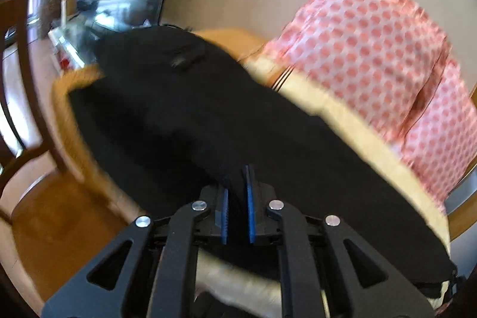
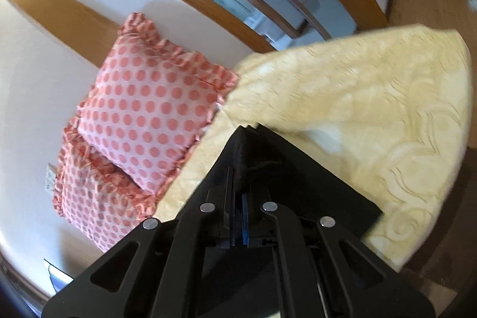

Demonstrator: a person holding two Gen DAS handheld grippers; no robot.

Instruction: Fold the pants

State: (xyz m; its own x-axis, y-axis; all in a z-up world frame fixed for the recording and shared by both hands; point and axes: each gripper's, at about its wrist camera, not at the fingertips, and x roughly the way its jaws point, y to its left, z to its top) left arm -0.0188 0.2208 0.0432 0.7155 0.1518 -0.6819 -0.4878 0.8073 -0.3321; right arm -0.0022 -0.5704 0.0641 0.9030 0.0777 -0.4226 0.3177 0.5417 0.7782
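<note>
Black pants [image 1: 208,121] are seen stretched above a cream quilted bedspread [image 2: 372,115], pinched at two points. The left gripper [image 1: 238,184] is clamped on a bunched edge of the fabric, its blue pads nearly together with cloth between them. The right gripper [image 2: 240,169] is likewise closed on a thick corner of the same garment, which fans out below its jaws.

A slip is judged the main risk: only an edge is held at each point, so one layer could be pulled free if the two grips are drawn apart too far, and the fold would be skewed.

The long dark span of the pants, a wooden chair [image 1: 26,97] and a room beyond are shown only by the left wrist view. The bedspread's raised pattern and both pink polka-dot pillows [image 2: 143,112] against the white wall are shown more fully by the right wrist view.
</note>
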